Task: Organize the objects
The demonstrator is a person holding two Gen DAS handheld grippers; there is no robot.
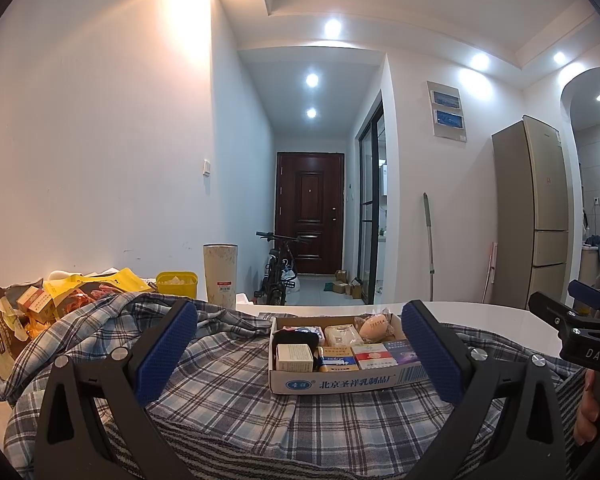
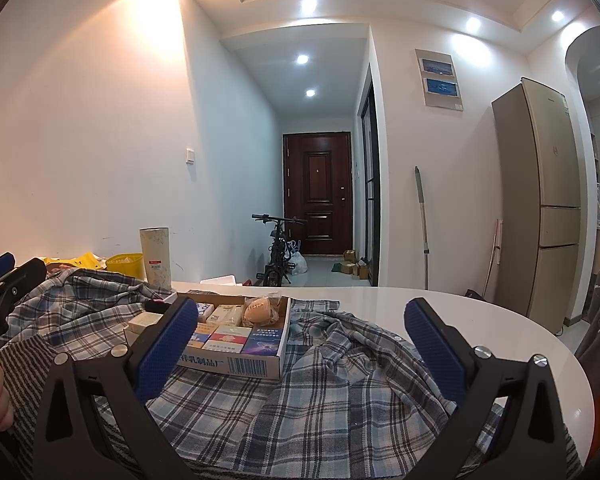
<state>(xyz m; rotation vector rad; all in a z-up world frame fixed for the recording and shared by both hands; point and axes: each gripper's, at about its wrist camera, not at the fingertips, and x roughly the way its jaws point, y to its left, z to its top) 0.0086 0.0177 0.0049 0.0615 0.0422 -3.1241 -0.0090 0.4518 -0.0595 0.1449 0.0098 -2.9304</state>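
Observation:
A shallow cardboard tray (image 1: 340, 382) sits on a blue plaid shirt (image 1: 228, 396) on the white table. It holds several small boxes, a black item and a peach egg-shaped sponge (image 1: 374, 327). My left gripper (image 1: 300, 354) is open and empty just in front of the tray. In the right wrist view the tray (image 2: 236, 364) lies ahead to the left with the sponge (image 2: 259, 311) at its back. My right gripper (image 2: 300, 354) is open and empty above the plaid shirt (image 2: 340, 392), to the right of the tray.
A tall beige tumbler (image 1: 220, 274), a yellow tub (image 1: 177, 286) and a pile of snack bags (image 1: 40, 304) stand at the left back of the table. The white table edge (image 2: 540, 344) curves to the right. A fridge (image 2: 544, 200) stands beyond.

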